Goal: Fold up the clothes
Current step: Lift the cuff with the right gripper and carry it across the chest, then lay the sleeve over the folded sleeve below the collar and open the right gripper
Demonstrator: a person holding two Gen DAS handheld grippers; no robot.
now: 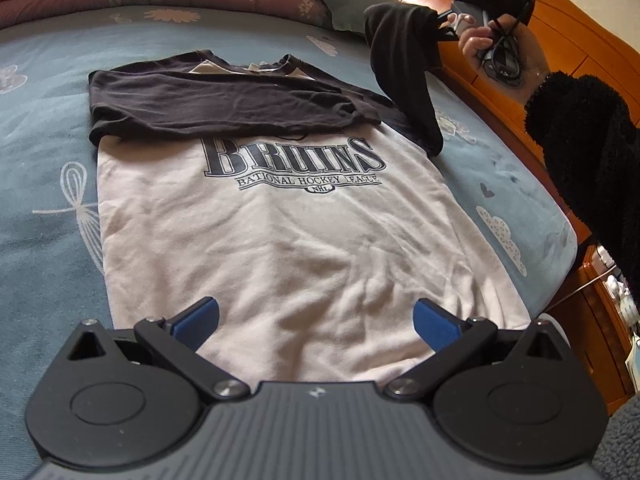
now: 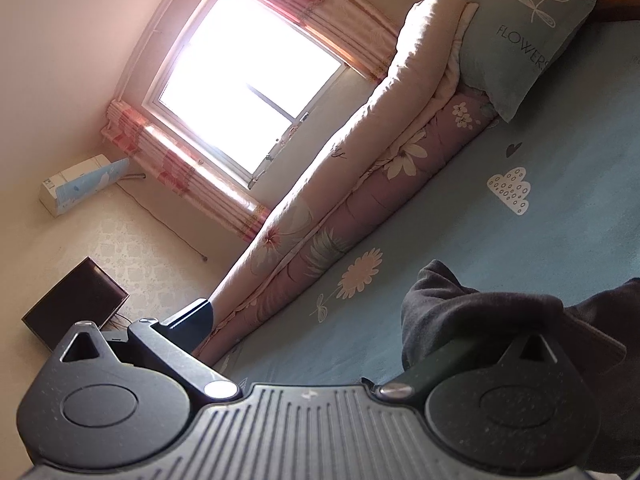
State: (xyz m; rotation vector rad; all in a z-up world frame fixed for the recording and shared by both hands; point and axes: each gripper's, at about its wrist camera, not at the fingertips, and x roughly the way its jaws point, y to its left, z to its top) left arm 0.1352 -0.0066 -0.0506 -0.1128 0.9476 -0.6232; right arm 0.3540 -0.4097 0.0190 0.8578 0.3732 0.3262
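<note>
Shirt [image 1: 280, 232] flat on bed [image 1: 48, 168]; left gripper [image 1: 316, 322] spread empty, right gripper [image 1: 448, 24] lifting black sleeve [image 1: 404, 80], grip state unclear.

Black fuzzy sleeve [image 1: 580, 128], bare hand [image 1: 492, 44], blue-padded black gripper [image 1: 316, 316]

Dark sleeve [image 2: 472, 312] draped over the right tool's [image 2: 320, 320] spread finger, above blue bedsheet [image 2: 520, 260]

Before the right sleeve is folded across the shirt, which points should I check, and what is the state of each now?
1. Left sleeve folded across the chest: ok.
2. Right sleeve lifted off the bed: ok.
3. Right gripper shut on that sleeve: cannot tell; cloth hides one finger.
4. Left gripper open and holding nothing: ok.
5. Shirt body flat: not ok, wrinkles near the hem.
</note>
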